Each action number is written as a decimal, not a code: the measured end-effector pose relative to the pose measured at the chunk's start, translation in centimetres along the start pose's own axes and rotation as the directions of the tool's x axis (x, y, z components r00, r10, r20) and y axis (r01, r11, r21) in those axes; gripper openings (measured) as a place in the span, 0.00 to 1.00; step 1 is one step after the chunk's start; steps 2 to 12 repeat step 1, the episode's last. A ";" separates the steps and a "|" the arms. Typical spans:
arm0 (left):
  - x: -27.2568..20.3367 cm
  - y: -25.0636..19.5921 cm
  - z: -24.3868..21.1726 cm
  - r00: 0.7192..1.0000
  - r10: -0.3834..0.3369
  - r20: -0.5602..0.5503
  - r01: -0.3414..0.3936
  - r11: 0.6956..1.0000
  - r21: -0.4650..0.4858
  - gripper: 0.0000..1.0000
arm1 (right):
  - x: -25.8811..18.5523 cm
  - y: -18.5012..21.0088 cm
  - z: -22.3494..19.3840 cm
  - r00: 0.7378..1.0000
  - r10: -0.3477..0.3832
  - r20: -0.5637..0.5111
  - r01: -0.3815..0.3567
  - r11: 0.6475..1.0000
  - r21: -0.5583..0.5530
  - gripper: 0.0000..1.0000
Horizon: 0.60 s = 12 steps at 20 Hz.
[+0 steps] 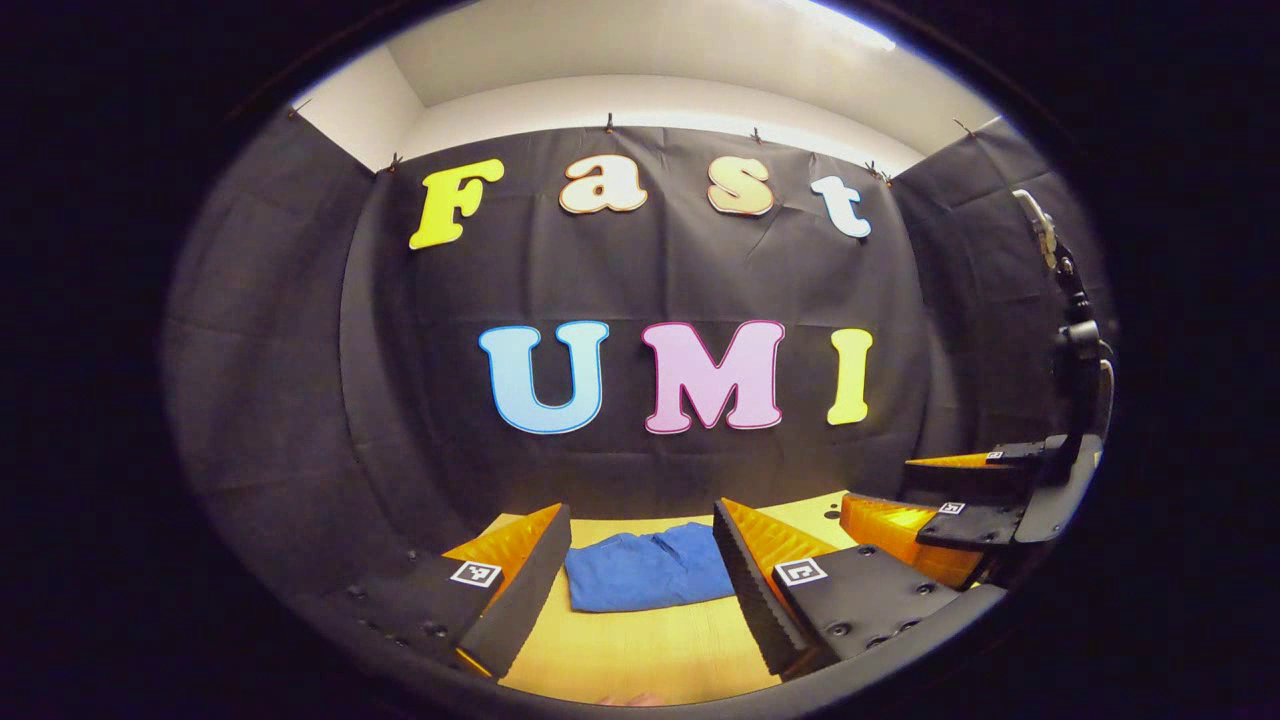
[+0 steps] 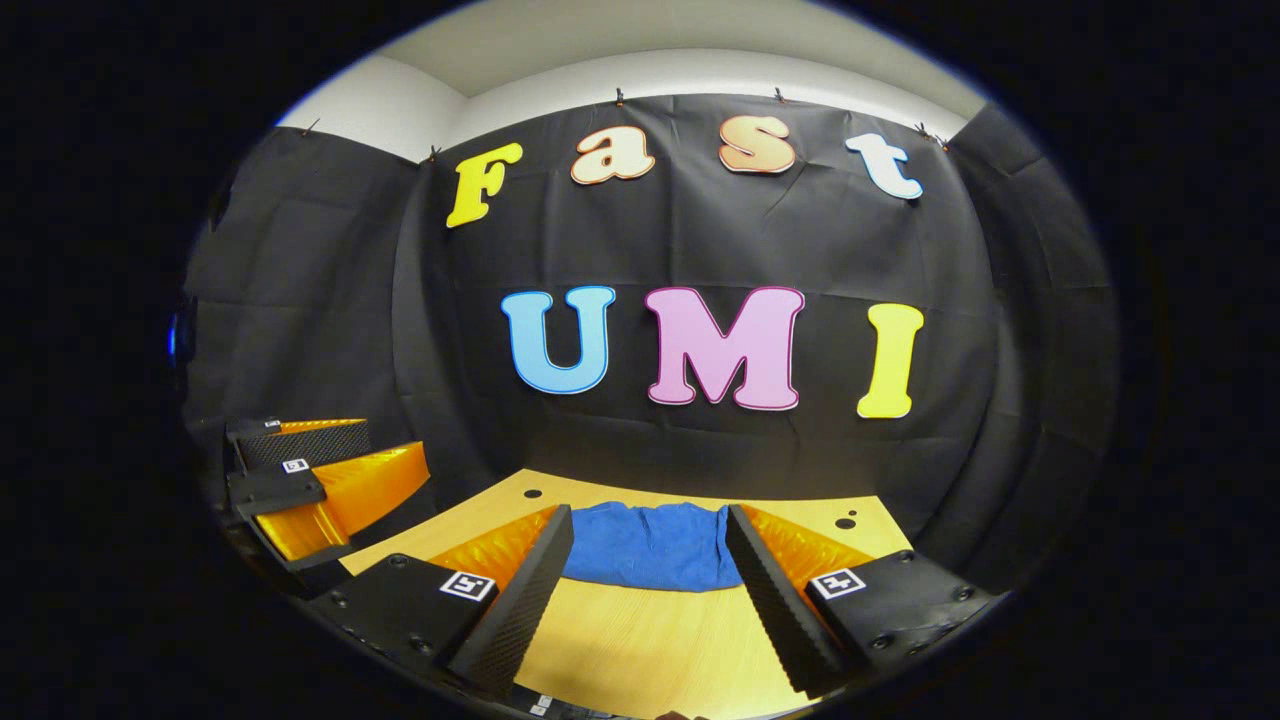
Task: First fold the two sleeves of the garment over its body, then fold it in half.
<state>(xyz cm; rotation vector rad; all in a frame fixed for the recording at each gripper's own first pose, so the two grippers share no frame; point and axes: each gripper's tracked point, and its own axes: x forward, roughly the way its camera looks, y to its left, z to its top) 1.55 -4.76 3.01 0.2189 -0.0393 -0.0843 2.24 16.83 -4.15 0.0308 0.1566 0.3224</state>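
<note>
Blue garment (image 2: 652, 545) soft matt cloth; table (image 2: 650, 640) smooth pale wood grain; fingers (image 2: 515, 595) ribbed matt black.

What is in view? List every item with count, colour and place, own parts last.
garment: one, blue, folded into a compact bundle, lying on the table's far half, ahead of both claws.
table: one, light wood, holes near its far corners, in front of the black cloth wall.
left claw: one, black with orange fingers, open, above the table's near edge, holding nothing.
right claw: one, black with orange fingers, open, beside the left claw, holding nothing.
</note>
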 end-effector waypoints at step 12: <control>-0.4 -0.1 0.1 1.000 -0.004 0.005 0.004 1.000 -0.006 0.80 | -0.4 0.1 0.3 1.000 0.005 0.009 -0.005 1.000 0.000 0.98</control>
